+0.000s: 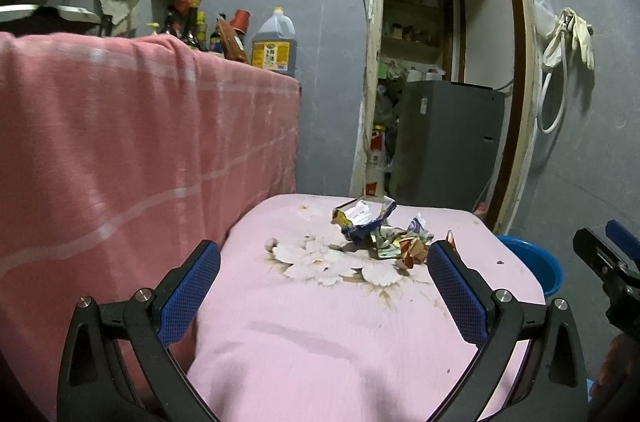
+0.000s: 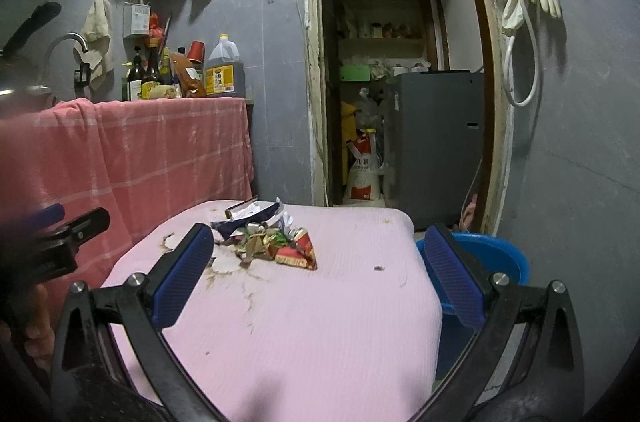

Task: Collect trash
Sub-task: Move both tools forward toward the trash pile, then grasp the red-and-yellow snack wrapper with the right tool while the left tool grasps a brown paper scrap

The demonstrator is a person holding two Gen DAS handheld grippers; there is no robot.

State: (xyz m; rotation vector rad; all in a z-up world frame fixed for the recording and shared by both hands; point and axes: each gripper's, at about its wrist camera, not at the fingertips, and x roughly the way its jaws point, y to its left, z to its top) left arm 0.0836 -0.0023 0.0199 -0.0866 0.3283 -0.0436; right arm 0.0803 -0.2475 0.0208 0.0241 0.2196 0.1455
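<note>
Left gripper (image 1: 324, 276) spread wide, nothing between the blue pads (image 1: 191, 292), hovering above the pink cloth-covered table (image 1: 320, 342). Right gripper (image 2: 318, 270) equally wide, empty, touching nothing. Trash pile (image 1: 380, 232) of crumpled wrappers toward the far edge of the table, ahead of both, apart from the fingertips. Red wrapper (image 2: 298, 250) on the pile's near right side. Bare pink surface between grippers and pile. Left: draped pink checked cloth (image 1: 120, 142) just beside the table edge, tight there. Right: blue basin (image 2: 496, 262) on the floor just past the table corner, below table level. Beyond the far edge: doorway (image 1: 440, 62).
</note>
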